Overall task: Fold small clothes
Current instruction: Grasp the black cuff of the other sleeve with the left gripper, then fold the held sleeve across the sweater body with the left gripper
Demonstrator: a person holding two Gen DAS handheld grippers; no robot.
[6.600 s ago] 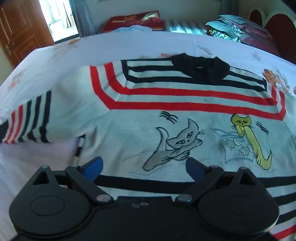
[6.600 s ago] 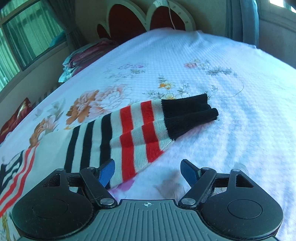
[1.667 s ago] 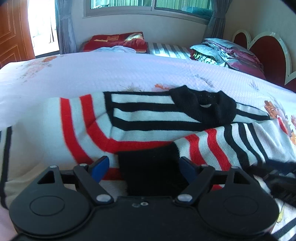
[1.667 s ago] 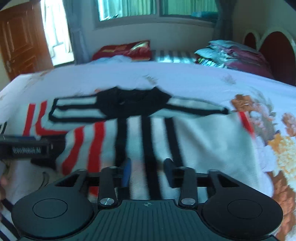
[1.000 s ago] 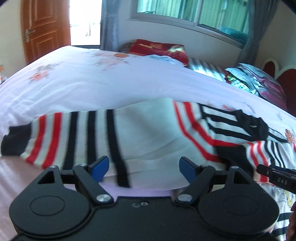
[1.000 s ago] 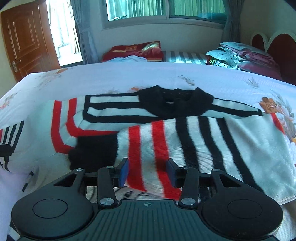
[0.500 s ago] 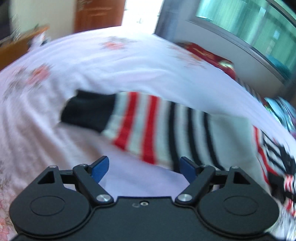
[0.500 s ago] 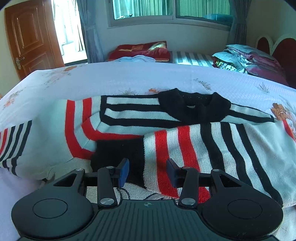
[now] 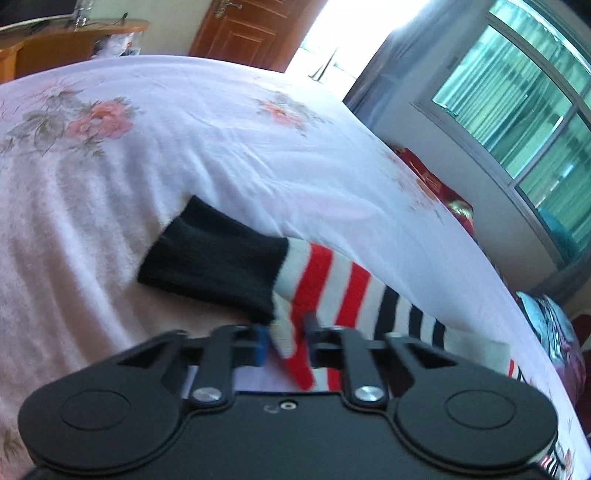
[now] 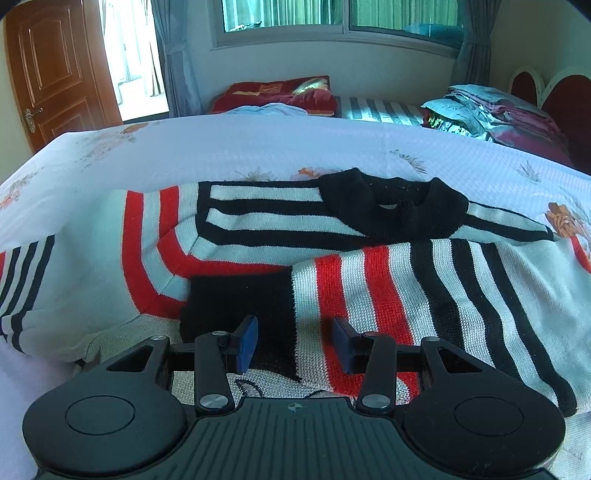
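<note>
The left hand-held gripper [image 9: 286, 341] has its jaws nipped together on the striped edge of the outstretched sleeve [image 9: 332, 284] of a small white knitted sweater with red and black stripes [image 10: 258, 236], just beside that sleeve's black cuff [image 9: 218, 258]. The right hand-held gripper [image 10: 293, 341] hovers half open over the other sleeve [image 10: 406, 288], which lies folded across the sweater's front, pads clear of the knit. The sweater lies flat on a bed with a white flowered bedspread [image 10: 258, 144]. Beyond the bed lie red cushions [image 10: 280, 92] under a window [image 10: 332, 14].
</note>
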